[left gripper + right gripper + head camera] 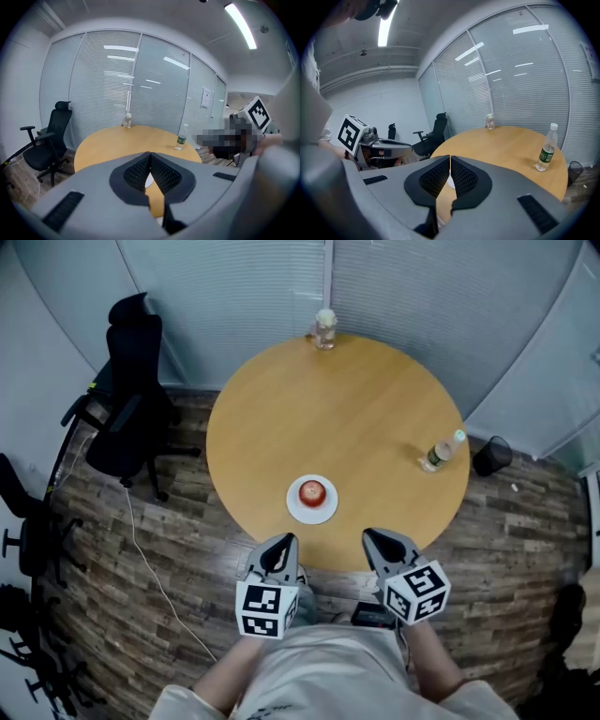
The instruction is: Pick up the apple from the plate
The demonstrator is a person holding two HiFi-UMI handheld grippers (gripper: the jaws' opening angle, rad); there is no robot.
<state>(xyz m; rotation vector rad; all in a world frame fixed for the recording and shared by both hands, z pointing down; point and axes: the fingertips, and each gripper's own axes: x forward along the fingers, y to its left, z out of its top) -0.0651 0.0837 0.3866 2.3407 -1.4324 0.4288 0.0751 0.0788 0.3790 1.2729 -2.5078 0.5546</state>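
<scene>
Step in hand: approach. Status: left tongs and right tongs are both closed with nothing between the jaws, tips at the near edge of the bench. Target: apple, centred on the white plate, just ahead of the tips and between the two pairs, slightly nearer the left.

Recommended:
- Use one pair only, pref. left.
- Open jaws fully before reaching the plate.
- Straddle the apple at its widest part. Close on fruit, not rim.
- Skin is prob. smooth, so grip centred, then lift vertically.

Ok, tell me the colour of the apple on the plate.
Red; the apple shows best in the head view.
</scene>
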